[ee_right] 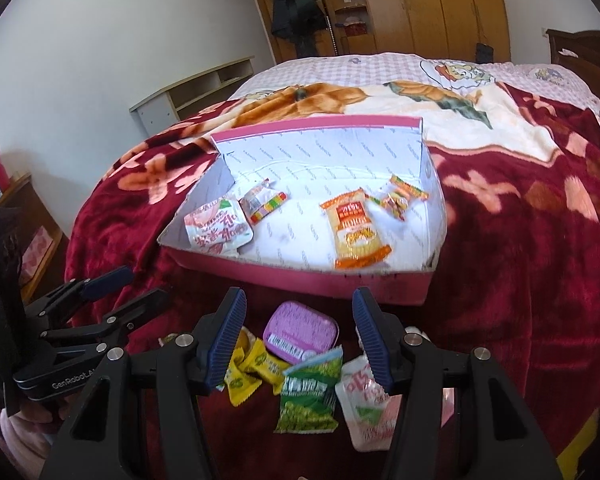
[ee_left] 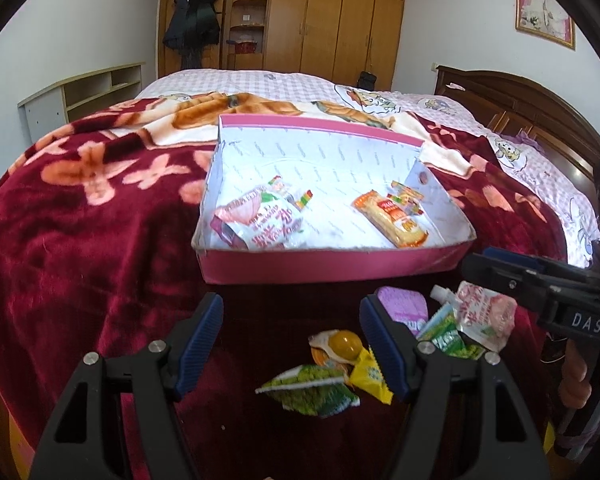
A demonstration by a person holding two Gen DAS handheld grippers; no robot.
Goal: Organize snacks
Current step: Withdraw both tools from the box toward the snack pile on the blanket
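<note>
Hovering over the loose snack pile at the near edge of the bed (ee_left: 60, 208), both grippers held nothing. Left gripper (ee_left: 291, 344) had its fingers (ee_left: 202, 346) spread wide; right gripper (ee_right: 299, 338) likewise, fingers (ee_right: 370, 340) wide around empty air.

Pink box (ee_right: 300, 280) sat on the red floral blanket (ee_right: 520, 240), at 12 o'clock from both grippers. Inside it, in the right wrist view: pink-white pouch (ee_right: 218, 226) at 9 o'clock, small striped candy (ee_right: 264, 204) just beside it, orange cracker pack (ee_right: 354, 228) centre-right, small orange-red wrapper (ee_right: 402, 196) at 2 o'clock.

Still outside the box, just below its near wall: purple tin (ee_right: 300, 330), yellow candies (ee_right: 256, 368), green pea packet (ee_right: 310, 396), second pink-white pouch (ee_right: 374, 404). Left wrist view also showed a jelly cup with yellow centre (ee_left: 340, 346) and another green packet (ee_left: 310, 392) between its fingers.
</note>
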